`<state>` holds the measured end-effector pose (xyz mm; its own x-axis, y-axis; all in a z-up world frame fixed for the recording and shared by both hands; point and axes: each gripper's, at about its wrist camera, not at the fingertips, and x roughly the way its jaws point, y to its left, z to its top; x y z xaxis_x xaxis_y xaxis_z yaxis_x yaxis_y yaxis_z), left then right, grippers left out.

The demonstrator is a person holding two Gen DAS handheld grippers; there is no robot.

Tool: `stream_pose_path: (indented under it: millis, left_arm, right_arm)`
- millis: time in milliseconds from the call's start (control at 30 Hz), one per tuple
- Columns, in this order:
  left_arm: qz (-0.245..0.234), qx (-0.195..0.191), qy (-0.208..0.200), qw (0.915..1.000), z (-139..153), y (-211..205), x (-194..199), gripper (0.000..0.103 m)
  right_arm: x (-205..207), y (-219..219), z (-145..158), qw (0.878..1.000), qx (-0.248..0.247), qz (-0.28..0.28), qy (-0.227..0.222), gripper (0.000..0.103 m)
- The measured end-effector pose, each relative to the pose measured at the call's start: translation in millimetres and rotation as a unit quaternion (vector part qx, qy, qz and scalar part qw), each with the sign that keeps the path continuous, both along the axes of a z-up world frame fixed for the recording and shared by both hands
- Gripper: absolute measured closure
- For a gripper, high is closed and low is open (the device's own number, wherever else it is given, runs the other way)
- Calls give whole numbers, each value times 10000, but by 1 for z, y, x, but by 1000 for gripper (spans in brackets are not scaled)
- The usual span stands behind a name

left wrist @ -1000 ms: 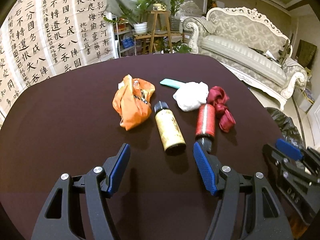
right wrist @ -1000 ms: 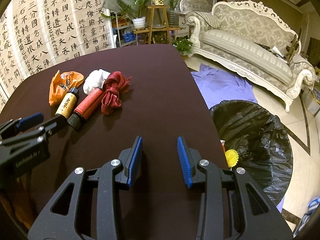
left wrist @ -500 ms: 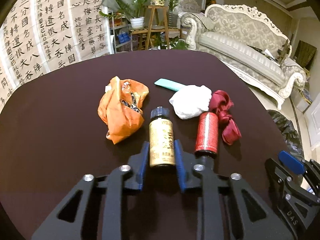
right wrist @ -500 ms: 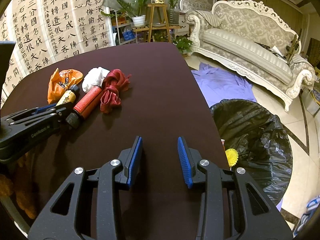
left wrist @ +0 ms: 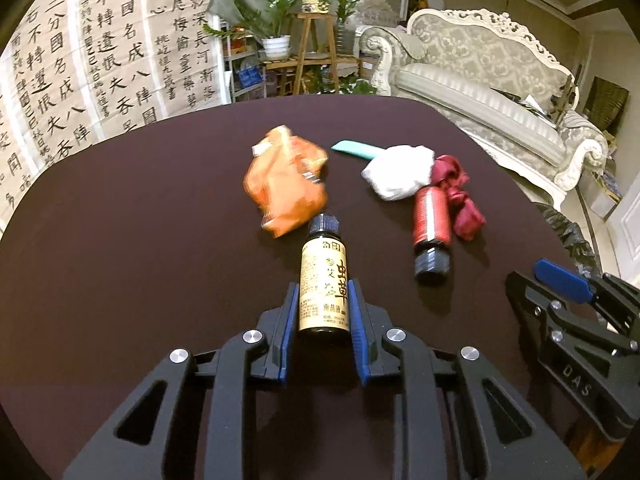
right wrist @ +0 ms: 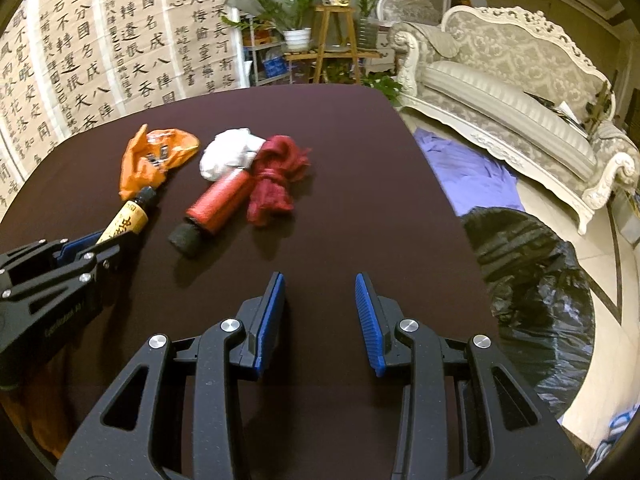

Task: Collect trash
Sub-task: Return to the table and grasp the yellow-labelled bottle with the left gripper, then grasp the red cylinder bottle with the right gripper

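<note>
Clamped tighter now than a moment ago, the left gripper (left wrist: pixel 324 312) has its blue pads pressed against both sides of the small yellow-labelled glass bottle with a black cap (left wrist: pixel 323 280), which points away over the dark brown table (left wrist: pixel 120 260). Beyond it lie a crumpled orange plastic bag (left wrist: pixel 286 188), a red-labelled bottle (left wrist: pixel 431 226), a white tissue wad (left wrist: pixel 400 172) and a dark red cloth (left wrist: pixel 460 196). On the right, the right gripper (right wrist: pixel 320 312) hangs empty with its jaws apart, near the black trash bag (right wrist: pixel 532 292).

Bare table (right wrist: pixel 360 184) lies ahead of the right gripper (right wrist: pixel 320 312) — red bottle (right wrist: pixel 220 204) crowds its left.
</note>
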<state>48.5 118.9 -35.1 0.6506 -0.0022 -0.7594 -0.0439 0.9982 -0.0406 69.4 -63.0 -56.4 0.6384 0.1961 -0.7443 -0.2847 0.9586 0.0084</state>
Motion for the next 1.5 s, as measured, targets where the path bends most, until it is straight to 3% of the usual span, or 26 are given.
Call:
stream_pose_path:
  millis: [667, 800, 1067, 1200, 1500]
  left_arm:
    - [792, 164, -139, 9966, 3, 84, -25, 78]
    - [865, 111, -146, 9961, 2, 95, -23, 78]
    - [767, 1, -76, 9970, 0, 96, -20, 78]
    - [726, -62, -43, 9973, -1, 97, -18, 78]
    - [686, -53, -30, 9976, -1, 97, -15, 78]
  right_arm:
    - [10, 73, 21, 9992, -16, 366, -149, 67]
    - [18, 77, 22, 9996, 97, 249, -104, 55]
    - [31, 83, 8, 9999, -73, 123, 70, 55]
    - [31, 81, 0, 9997, -137, 109, 196, 68]
    - [41, 75, 2, 9998, -50, 31, 198, 68]
